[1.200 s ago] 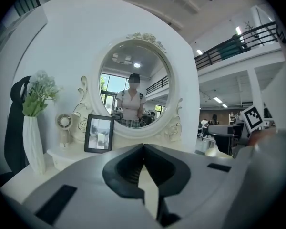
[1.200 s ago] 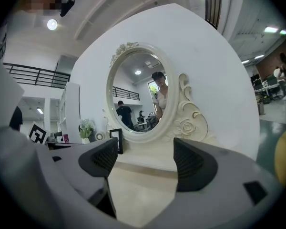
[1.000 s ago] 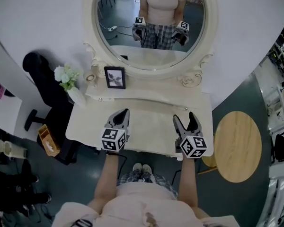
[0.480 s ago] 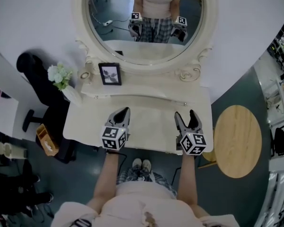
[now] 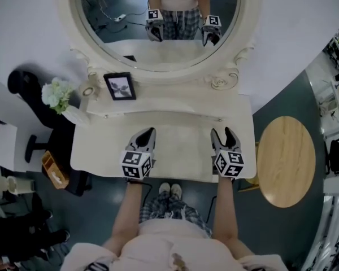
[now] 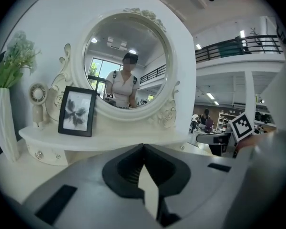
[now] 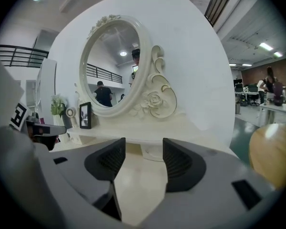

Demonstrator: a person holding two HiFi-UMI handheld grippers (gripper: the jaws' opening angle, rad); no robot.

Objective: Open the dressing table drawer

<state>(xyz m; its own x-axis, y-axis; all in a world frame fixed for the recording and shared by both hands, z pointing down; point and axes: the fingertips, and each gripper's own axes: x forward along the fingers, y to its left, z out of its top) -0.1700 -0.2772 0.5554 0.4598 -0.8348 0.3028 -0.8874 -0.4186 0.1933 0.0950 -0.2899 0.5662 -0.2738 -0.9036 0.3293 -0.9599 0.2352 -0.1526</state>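
Note:
The cream dressing table (image 5: 181,151) stands below me with its oval mirror (image 5: 158,21). Under its raised shelf sit small drawers with round knobs (image 5: 220,119); one knob (image 6: 38,154) shows in the left gripper view. Another small drawer front (image 7: 152,151) lies straight ahead between the right jaws. My left gripper (image 5: 148,133) hovers over the tabletop's left half, jaws shut with tips touching (image 6: 143,146) and nothing held. My right gripper (image 5: 224,133) hovers over the right half. Its jaws (image 7: 144,142) are closing, still apart, with nothing between them.
A black picture frame (image 5: 120,86), a small round fan (image 5: 90,91) and a white vase of flowers (image 5: 56,95) stand on the shelf's left end. A round wooden side table (image 5: 286,161) is at the right. A black chair (image 5: 28,95) and a box (image 5: 55,171) are at the left.
Both grippers have sunk closer to the tabletop. The right jaws have narrowed. The left jaws stay shut. The table and mirror sit higher in the head view.

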